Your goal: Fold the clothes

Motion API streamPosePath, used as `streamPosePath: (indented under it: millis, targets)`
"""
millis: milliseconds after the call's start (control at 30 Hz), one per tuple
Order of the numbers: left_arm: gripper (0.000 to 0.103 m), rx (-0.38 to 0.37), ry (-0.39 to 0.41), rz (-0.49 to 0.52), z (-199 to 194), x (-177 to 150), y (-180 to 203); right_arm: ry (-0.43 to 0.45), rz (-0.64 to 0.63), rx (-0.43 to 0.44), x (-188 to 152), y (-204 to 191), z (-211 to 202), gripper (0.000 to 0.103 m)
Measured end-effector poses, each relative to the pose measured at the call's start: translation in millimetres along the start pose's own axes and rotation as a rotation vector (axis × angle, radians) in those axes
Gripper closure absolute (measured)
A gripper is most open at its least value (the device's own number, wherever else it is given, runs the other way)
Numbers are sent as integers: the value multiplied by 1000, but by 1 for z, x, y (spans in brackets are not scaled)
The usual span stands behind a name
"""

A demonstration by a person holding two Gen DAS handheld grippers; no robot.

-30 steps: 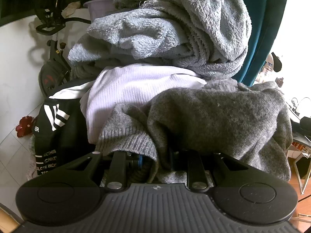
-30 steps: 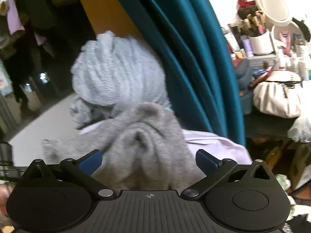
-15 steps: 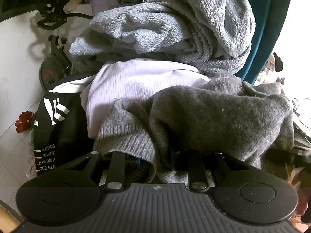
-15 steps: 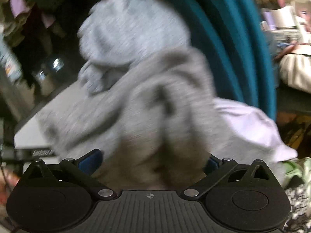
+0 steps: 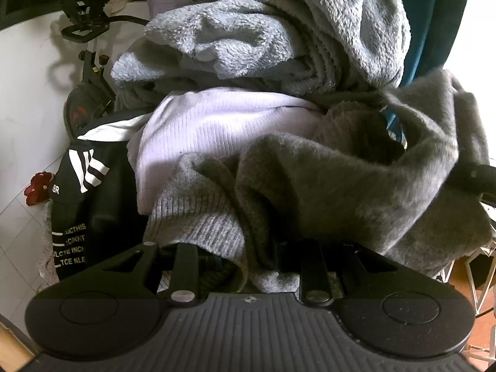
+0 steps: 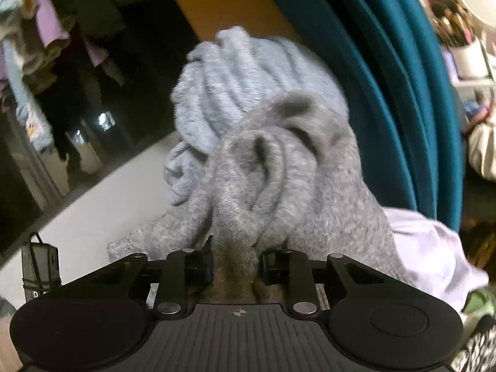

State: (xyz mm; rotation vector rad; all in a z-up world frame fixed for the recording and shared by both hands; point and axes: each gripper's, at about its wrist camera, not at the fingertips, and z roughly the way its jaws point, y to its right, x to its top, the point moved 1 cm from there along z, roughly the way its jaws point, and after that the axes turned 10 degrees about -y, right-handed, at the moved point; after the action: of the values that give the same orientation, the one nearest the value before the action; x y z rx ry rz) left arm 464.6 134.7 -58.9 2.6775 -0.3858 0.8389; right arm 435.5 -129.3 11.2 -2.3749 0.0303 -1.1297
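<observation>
A grey knit sweater (image 5: 325,186) lies crumpled on top of a pile of clothes. Its ribbed hem drapes over my left gripper (image 5: 248,257), which is shut on it, with the fingertips hidden under the cloth. In the right wrist view a bunched fold of the same grey sweater (image 6: 279,186) runs down between the fingers of my right gripper (image 6: 235,266). Those jaws are closing, and the pads press the fold from both sides. The sweater's right side is pulled up and stretched.
Under the sweater lie a lilac ribbed knit (image 5: 223,124) and a black garment with white stripes (image 5: 83,192). A fluffy pale grey blanket (image 5: 263,37) is heaped behind. A teal curtain (image 6: 387,93) hangs at the right, and an exercise bike (image 5: 90,71) stands at the left.
My right gripper moved in on the grey sweater and its jaws went from wide open to pinched on a fold. The sweater's right side has lifted. The left gripper kept still.
</observation>
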Motion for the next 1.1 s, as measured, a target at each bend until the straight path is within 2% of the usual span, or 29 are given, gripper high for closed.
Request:
streamPosePath:
  millis: [67, 167, 333, 533, 600, 700, 900, 1100]
  targets:
    - [74, -6, -8, 8, 1, -1, 0, -45, -21, -54, 1, -1, 14, 83]
    - [70, -13, -17, 11, 1, -2, -2, -85, 13, -115, 0, 9, 32, 83]
    - [63, -30, -28, -10, 2, -3, -7, -108, -4, -159, 2, 4, 39, 82]
    - [44, -2, -31, 5, 5, -5, -6, -120, 5, -179, 1, 3, 42, 81]
    - [30, 15, -25, -3, 6, -7, -7, -119, 5, -181, 1, 3, 44, 80]
    - [22, 6, -16, -38, 9, -9, -15, -120, 6, -183, 2, 2, 46, 80]
    - [20, -46, 11, -85, 7, -16, -27, -121, 13, -177, 1, 4, 46, 79]
    - [20, -183, 4, -54, -14, -30, -35, -126, 31, -166, 2, 8, 49, 79]
